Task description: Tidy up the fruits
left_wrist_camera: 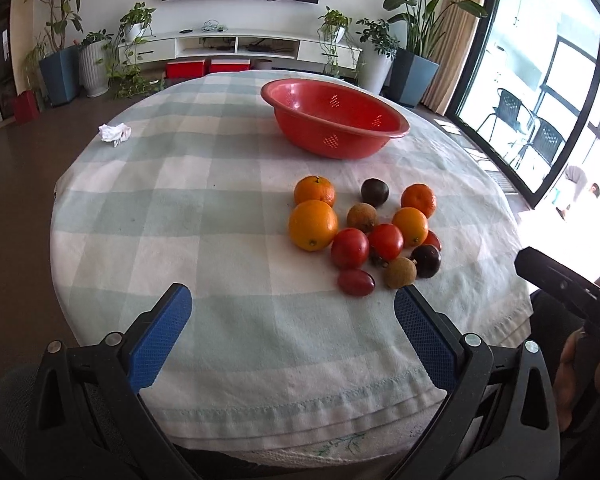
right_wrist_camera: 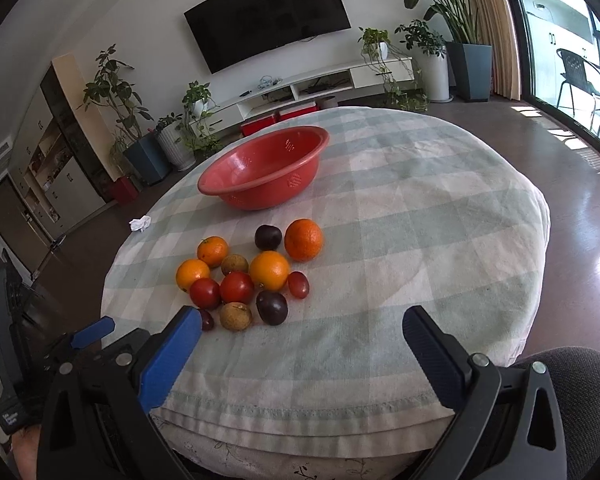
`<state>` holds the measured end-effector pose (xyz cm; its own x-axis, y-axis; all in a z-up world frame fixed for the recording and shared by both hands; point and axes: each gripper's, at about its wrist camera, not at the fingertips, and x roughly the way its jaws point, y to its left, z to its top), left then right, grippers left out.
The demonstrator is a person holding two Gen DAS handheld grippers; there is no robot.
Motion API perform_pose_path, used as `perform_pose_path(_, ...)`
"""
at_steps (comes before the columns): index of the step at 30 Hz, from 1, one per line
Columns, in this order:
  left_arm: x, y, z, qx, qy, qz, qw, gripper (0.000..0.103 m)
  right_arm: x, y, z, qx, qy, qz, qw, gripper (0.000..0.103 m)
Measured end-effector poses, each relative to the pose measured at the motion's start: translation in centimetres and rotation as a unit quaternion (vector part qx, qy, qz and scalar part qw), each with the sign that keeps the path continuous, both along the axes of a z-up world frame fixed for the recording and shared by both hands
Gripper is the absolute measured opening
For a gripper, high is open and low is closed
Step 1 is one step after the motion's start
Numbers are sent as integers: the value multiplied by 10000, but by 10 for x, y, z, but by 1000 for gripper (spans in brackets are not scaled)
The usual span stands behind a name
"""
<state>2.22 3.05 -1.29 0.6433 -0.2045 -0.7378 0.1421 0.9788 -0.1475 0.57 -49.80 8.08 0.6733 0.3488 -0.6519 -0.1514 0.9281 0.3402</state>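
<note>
Nothing has been sorted yet: the red bowl [left_wrist_camera: 334,118] sits empty on the checked tablecloth [left_wrist_camera: 172,208], and the whole cluster of fruit [left_wrist_camera: 364,232] lies just in front of the bowl, on the near side. The left gripper [left_wrist_camera: 292,312] and right gripper [right_wrist_camera: 302,334] hover over the near table edge, both with jaws spread wide and holding nothing. Every piece remains to be moved. Only the right wrist view shows the left gripper from outside; the left view shows a hand [left_wrist_camera: 580,376].
</note>
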Motion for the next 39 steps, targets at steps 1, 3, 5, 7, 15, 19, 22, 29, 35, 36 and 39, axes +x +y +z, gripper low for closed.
perform_pose_path(1, 7, 2, 2, 44, 45, -79, 9999, 103, 1, 1, 0, -29, -7, 64, 10000, 103)
perform_pose_path(3, 25, 3, 2, 190, 240, -232, 9993, 103, 2, 3, 0, -120, -13, 138, 9998, 103)
perform_pose_path(5, 41, 4, 3, 124, 371, -412, 9984, 102, 5, 4, -3, -166, 21, 159, 9997, 103)
perform_pose_path(7, 54, 4, 5, -3, 422, -581, 9974, 99, 7, 3, -6, -172, 88, 174, 9997, 100)
perform_pose_path(15, 94, -6, -3, -440, 922, -1075, 9889, 59, 14, 0, -14, -127, 231, 187, 9995, 96)
perform_pose_path(19, 103, -7, -12, -539, 1142, -1120, 9857, 59, 16, -2, -17, -100, 284, 194, 9994, 96)
perform_pose_path(22, 108, -8, -17, -614, 1253, -1171, 9833, 55, 17, -2, -19, -84, 313, 205, 9993, 96)
perform_pose_path(29, 121, -3, -25, -831, 1379, -1161, 9801, 41, 19, -1, -20, -66, 305, 254, 9992, 96)
perform_pose_path(35, 124, 3, -26, -1019, 1621, -1145, 9748, 42, 19, -1, -21, -70, 299, 256, 9992, 96)
perform_pose_path(36, 125, 4, -28, -1069, 1680, -1122, 9735, 44, 19, -1, -21, -79, 295, 257, 9992, 96)
perform_pose_path(39, 127, 5, -28, -1036, 1739, -1093, 9732, 48, 19, -1, -21, -73, 289, 252, 9992, 96)
